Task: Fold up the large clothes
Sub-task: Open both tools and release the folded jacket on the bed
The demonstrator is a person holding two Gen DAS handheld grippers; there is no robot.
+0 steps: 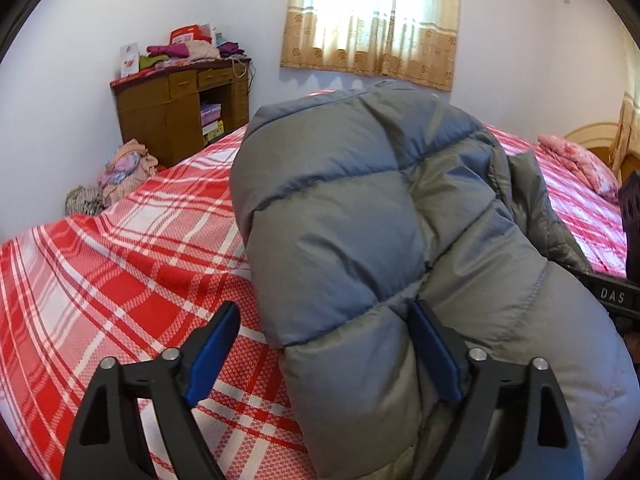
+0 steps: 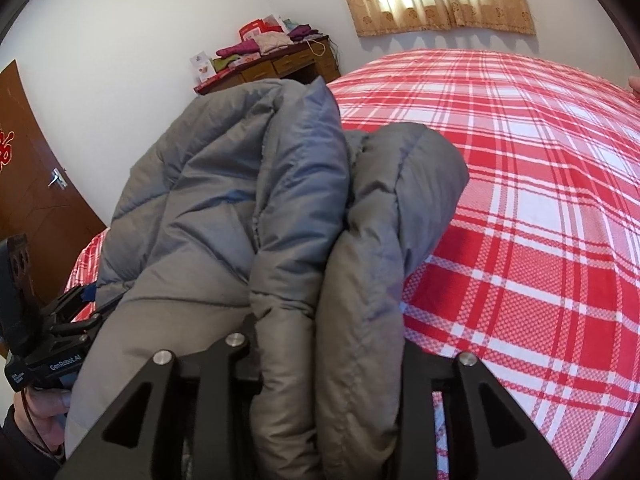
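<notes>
In my left wrist view, the wooden counter (image 1: 180, 108) stands in the upper left of the frame, piled with folded clothes and boxes, and a heap of laundry (image 1: 124, 168) lies below it beside the bed. The red and white plaid bedspread (image 1: 120, 272) fills the lower left. My left fingers (image 1: 326, 354) are spread wide apart at the bottom: the left blue pad (image 1: 212, 356) hangs over bare plaid, the right one (image 1: 434, 354) presses against the grey puffer jacket (image 1: 360, 208). The jacket rises through the centre and right of the frame, a bulky, quilted mass with stitched seams dividing it into puffy panels, blue-grey where light catches it, duller olive-grey lower down. A pink pillow (image 1: 580, 164) sits at the far right.

In my right wrist view, my left hand (image 2: 44, 412) holds its tool at the lower left. The jacket (image 2: 248, 208) stands bunched in the centre, doubled into two thick rolls resting on the bed (image 2: 520, 200). My right fingers (image 2: 332, 360) are clamped on those rolls at the bottom centre, their tips buried in the padding. Plaid spreads across the right.
</notes>
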